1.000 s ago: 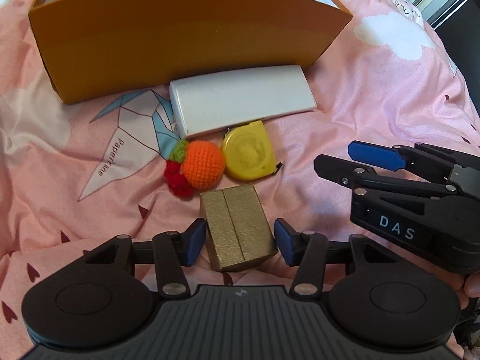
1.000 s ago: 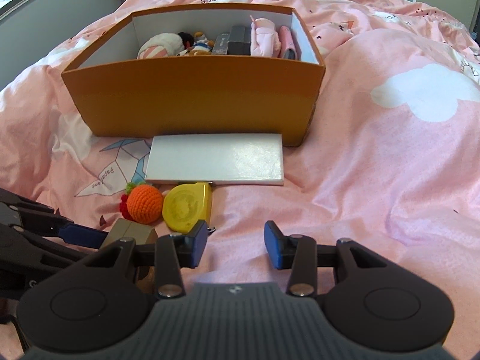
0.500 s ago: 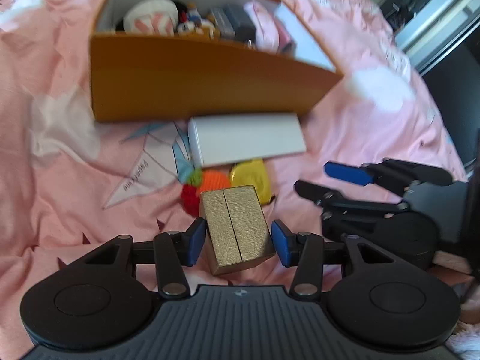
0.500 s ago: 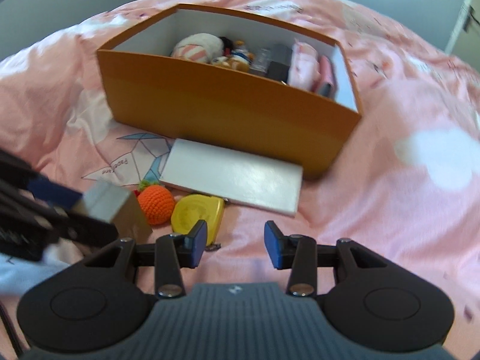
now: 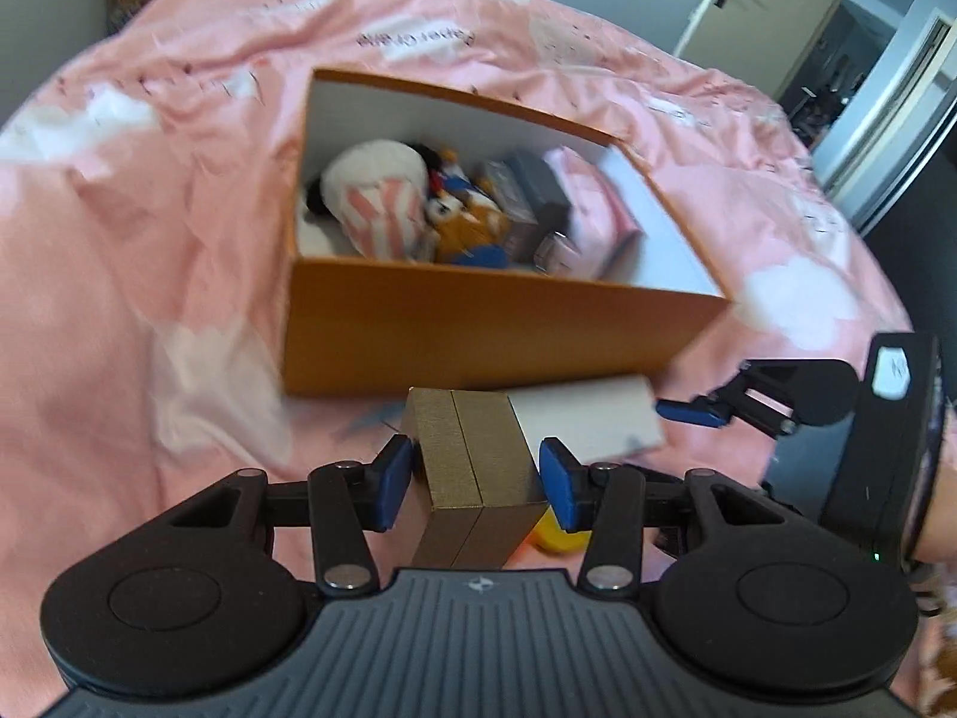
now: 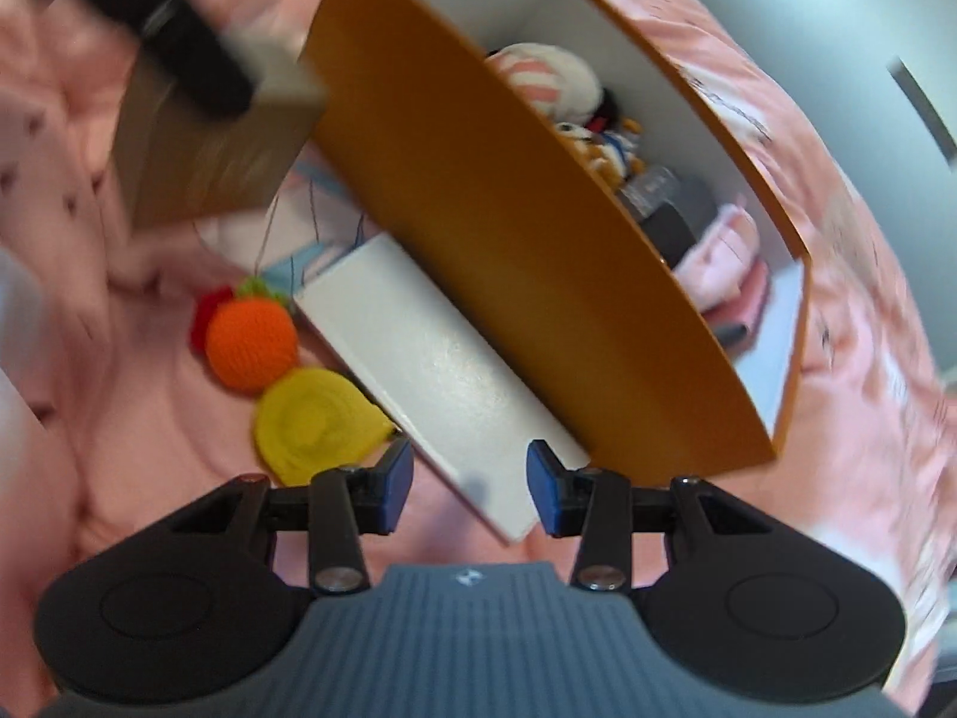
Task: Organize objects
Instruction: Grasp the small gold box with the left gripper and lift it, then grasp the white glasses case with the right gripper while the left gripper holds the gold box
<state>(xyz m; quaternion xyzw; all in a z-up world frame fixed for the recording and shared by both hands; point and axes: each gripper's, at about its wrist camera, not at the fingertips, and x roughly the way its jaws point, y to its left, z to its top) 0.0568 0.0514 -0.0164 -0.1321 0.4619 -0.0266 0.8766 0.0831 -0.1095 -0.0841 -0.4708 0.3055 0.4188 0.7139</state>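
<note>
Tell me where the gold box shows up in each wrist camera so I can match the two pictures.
Left wrist view: the gold box sits low in the centre, between the pads of the left hand-held gripper.
Right wrist view: the gold box is blurred at upper left, lifted above the bedding, partly behind a black gripper finger.
Shared landmark: the orange storage box, just beyond the gold box in both.

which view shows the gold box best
The left wrist view: the gold box sits sharp and centred between the left gripper fingers. The right wrist view shows it only blurred, top left, partly hidden.
</note>
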